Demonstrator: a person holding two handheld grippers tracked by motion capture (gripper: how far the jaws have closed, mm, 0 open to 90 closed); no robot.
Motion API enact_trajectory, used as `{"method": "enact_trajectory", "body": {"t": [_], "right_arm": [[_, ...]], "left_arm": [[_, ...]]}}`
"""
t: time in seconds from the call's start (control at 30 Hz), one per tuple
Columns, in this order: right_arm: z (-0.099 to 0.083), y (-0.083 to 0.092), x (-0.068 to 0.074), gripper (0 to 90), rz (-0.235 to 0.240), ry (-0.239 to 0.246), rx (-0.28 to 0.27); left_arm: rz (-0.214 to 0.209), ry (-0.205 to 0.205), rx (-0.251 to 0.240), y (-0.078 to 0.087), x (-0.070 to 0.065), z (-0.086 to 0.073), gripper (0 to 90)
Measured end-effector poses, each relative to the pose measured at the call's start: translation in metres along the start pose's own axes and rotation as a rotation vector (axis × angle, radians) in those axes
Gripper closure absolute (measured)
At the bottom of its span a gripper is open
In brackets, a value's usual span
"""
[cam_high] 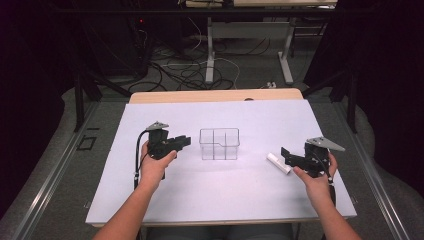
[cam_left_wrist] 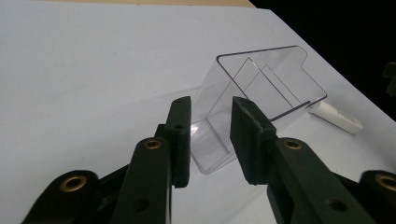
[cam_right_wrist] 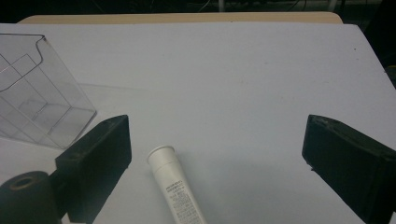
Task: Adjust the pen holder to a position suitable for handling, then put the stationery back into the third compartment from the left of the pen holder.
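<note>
so: clear divided box (cam_high: 219,144) mid-counter, white tube (cam_high: 278,163) lying to its right.
left gripper (cam_high: 183,142) jaws narrow and empty; right gripper (cam_high: 286,153) jaws wide around the tube, which looks light, stiff, likely to roll — take it mid-body.

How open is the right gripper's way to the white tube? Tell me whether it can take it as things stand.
Probably yes. The right gripper is open, and in its own view the white tube lies flat on the table between its spread fingers, nothing across it. The clear organizer stands apart to the side.
</note>
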State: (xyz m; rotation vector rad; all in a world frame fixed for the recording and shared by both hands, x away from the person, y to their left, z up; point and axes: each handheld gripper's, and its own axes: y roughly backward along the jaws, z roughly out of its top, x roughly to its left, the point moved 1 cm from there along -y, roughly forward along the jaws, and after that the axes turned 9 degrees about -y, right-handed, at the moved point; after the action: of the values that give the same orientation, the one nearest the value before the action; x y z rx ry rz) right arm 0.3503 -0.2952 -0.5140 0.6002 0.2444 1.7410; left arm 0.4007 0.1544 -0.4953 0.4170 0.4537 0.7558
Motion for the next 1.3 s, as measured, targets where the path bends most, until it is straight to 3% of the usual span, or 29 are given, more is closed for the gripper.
{"method": "enact_trajectory", "body": {"t": [0.43,0.67,0.87,1.03,1.13,1.3], "right_arm": [[0.000,0.000,0.000,7.9,-0.005,0.013,0.003],[0.000,0.000,0.000,7.9,-0.001,0.016,-0.002],[0.000,0.000,0.000,7.9,0.001,0.018,0.008],[0.000,0.000,0.000,7.9,-0.005,0.017,-0.001],[-0.001,0.000,0.000,7.9,-0.004,0.013,0.003],[0.000,0.000,0.000,7.9,0.002,0.024,0.009]], "left_arm": [[0.091,-0.054,-0.040,0.020,-0.002,-0.009,49.1],[0.145,-0.111,-0.036,0.028,-0.003,-0.014,35.6],[0.189,-0.150,-0.041,0.034,-0.002,-0.018,31.2],[0.208,-0.131,-0.042,0.036,0.000,-0.021,26.8],[0.196,-0.090,-0.033,0.035,0.004,-0.024,17.6],[0.214,-0.070,-0.048,0.033,0.009,-0.026,9.4]]}}
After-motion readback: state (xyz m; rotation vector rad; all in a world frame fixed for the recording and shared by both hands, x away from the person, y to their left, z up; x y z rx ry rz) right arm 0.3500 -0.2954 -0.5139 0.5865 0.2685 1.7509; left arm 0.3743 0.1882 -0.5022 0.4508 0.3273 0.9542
